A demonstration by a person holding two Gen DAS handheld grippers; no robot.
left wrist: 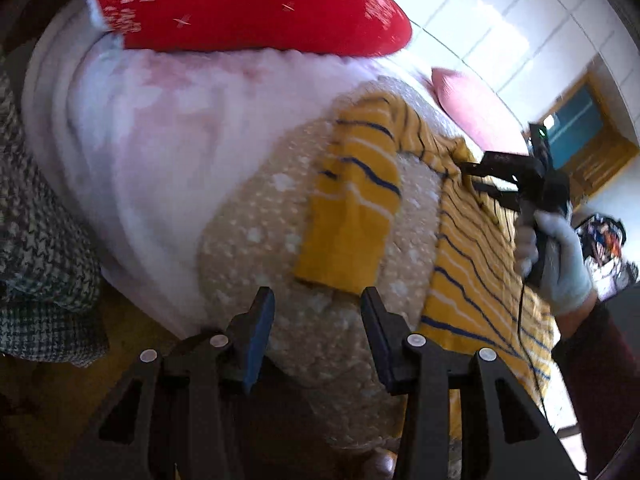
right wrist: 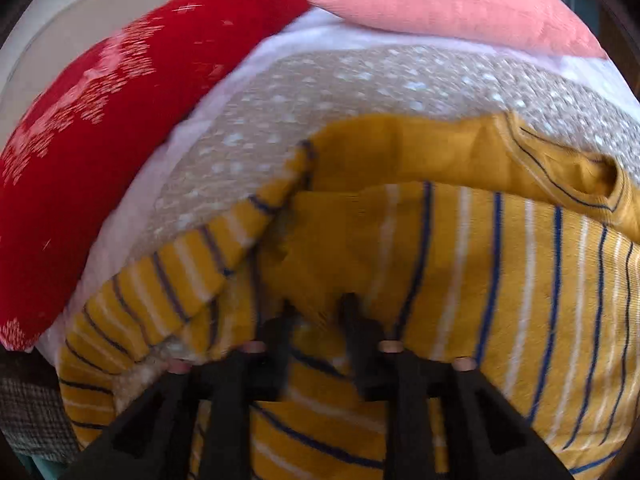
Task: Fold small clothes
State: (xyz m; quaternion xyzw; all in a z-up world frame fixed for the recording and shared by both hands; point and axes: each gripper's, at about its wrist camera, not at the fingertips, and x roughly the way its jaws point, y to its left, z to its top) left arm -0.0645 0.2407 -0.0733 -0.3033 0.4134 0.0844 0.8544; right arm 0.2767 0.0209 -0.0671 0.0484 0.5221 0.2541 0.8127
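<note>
Shirt [right wrist: 460, 280], mustard with thin navy and white stripes, lies spread on a beige dotted blanket [left wrist: 248, 240] over the bed, its body toward the bed's near edge and one sleeve [left wrist: 352, 208] lying out across the blanket toward the red pillow [left wrist: 248, 4]. A pink pillow [right wrist: 448, 0] sits at the far edge.

It looks like light, soft knit: limp, likely to sag and crease when lifted, not slippery or fragile. Hems, cuffs and shoulder seams seem the surest places to pinch, since a single layer there should not drag the blanket along.

The left hand-held gripper [left wrist: 316, 320] hovers wide open above the blanket just short of the sleeve's cuff, holding nothing. The right hand-held gripper [right wrist: 316, 312] has its fingers drawn close together and pressed into the shirt near the armpit; motion blur hides whether fabric is actually pinched.

No brand, label or readable writing shows.
</note>
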